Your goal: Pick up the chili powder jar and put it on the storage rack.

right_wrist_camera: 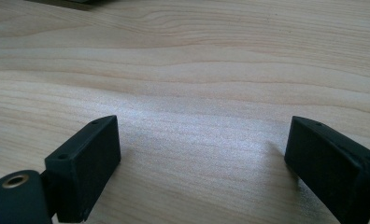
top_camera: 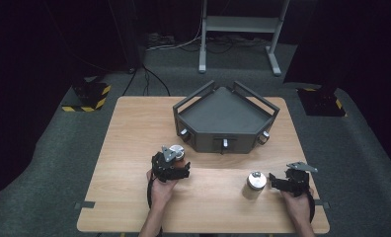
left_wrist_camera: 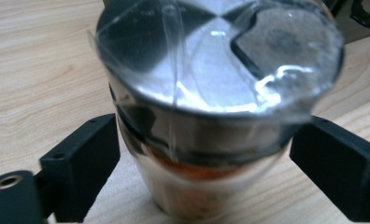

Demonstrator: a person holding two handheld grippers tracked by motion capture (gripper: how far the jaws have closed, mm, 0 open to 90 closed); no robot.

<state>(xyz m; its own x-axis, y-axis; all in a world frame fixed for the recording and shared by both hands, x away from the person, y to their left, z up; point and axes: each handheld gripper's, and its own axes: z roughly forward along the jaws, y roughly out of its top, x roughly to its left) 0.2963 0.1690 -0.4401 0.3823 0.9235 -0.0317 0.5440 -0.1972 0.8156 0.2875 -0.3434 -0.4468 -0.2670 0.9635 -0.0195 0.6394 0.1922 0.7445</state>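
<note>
A metal can (left_wrist_camera: 206,93) with a shiny lid, a clear film over the top and an orange band lower down stands on the wooden table (top_camera: 134,133). My left gripper (left_wrist_camera: 204,140) is open, one jaw on each side of that can (top_camera: 176,150), close to its wall. In the high view the left gripper (top_camera: 176,162) is left of centre. A second silver-lidded can (top_camera: 255,184) stands near the front right. My right gripper (top_camera: 277,181) sits just right of it, open, and the right gripper (right_wrist_camera: 202,149) has bare wood between its jaws.
A dark grey angular tray (top_camera: 193,129) with raised rails and small knobs on its front stands at the table's middle back. Beyond the table are a white stand's feet (top_camera: 238,24), cables and black blocks with yellow stripes (top_camera: 87,96) on the floor.
</note>
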